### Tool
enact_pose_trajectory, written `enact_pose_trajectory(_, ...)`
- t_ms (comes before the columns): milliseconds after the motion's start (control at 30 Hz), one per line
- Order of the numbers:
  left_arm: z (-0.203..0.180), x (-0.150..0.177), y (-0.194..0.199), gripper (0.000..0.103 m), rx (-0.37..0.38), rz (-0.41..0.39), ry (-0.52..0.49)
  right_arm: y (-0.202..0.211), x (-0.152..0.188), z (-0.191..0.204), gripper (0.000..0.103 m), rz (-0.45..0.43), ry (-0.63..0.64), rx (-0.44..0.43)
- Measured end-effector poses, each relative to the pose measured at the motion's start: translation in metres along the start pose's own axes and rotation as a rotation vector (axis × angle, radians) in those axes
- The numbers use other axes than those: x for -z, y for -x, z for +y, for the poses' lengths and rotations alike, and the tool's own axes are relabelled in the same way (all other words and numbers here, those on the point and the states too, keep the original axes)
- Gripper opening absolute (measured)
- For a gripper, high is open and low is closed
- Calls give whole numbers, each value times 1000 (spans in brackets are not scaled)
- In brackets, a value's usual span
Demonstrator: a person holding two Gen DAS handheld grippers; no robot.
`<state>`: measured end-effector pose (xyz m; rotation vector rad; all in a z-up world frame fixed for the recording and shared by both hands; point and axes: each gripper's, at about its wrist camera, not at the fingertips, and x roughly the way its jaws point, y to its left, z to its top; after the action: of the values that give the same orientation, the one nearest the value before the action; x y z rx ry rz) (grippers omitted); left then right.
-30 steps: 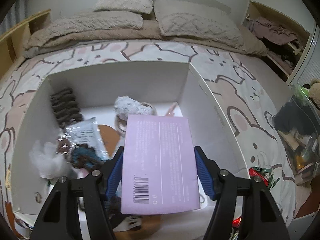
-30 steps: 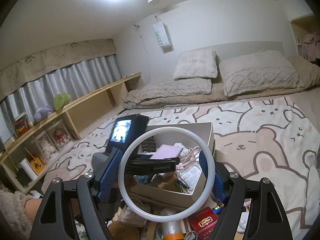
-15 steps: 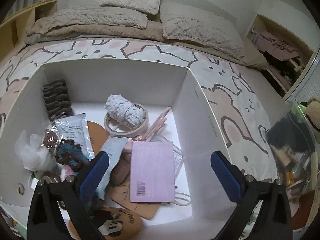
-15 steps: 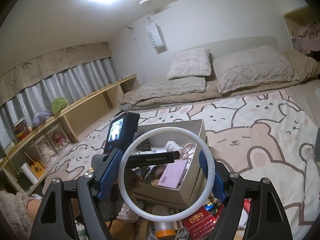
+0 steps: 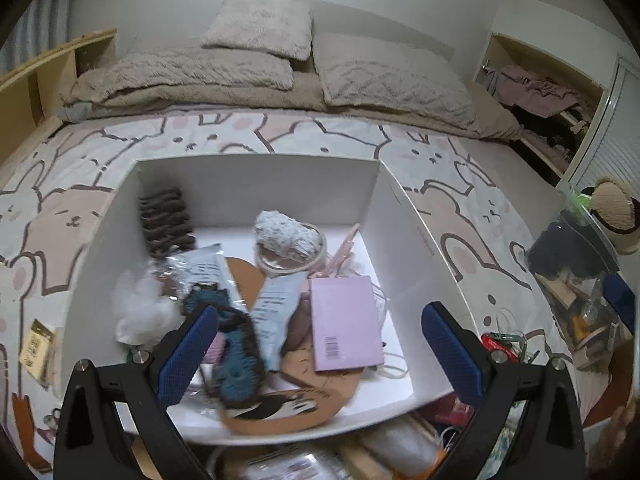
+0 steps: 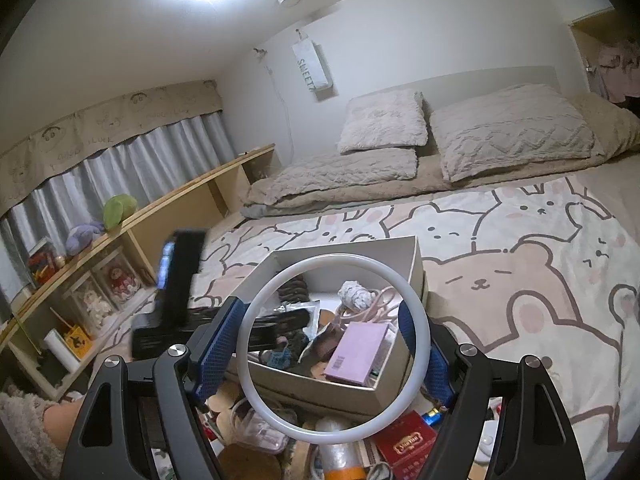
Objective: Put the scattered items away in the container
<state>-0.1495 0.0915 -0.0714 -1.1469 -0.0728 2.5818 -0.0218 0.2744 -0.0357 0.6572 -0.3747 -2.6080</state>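
Observation:
A white open box (image 5: 416,236) sits on the bed and holds several items. A lilac flat packet (image 5: 345,328) lies inside it near the right wall. My left gripper (image 5: 320,350) is open and empty, above the box's near edge. My right gripper (image 6: 320,354) is shut on a white ring (image 6: 280,416), held upright in front of the box (image 6: 416,268). The lilac packet (image 6: 358,348) shows through the ring.
Loose items lie below the box's near edge, among them a red box (image 6: 404,442) and a plastic roll (image 6: 336,456). A small yellow packet (image 5: 36,346) lies left of the box. A clear bin (image 5: 580,280) stands at the right. Pillows (image 5: 260,20) are beyond.
My left gripper opened and let the lilac packet drop into the box, then pulled back. The right gripper keeps holding the ring and has tilted slightly.

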Motion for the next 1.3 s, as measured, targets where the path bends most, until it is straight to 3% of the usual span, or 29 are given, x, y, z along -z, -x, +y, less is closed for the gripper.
enact_pose_trajectory(400, 54, 18, 55, 102, -61, -127, -3, -47, -2, 17, 80, 101, -61, -36)
enact_pose_trajectory(600, 90, 20, 76, 102, -58, -170, 55, -85, 0, 31, 80, 195, -98, -59)
enact_pose_trajectory(800, 125, 18, 101, 102, -134, -240, 88, -129, -2, 58, 80, 290, -98, -60)
enact_pose_trajectory(1067, 169, 20, 118, 102, -123, -275, 171, -183, -3, 82, 80, 390, -128, -53)
enact_pose_trajectory(1300, 189, 20, 124, 102, -107, -293, 206, -232, 11, 88, 80, 491, -269, -43)
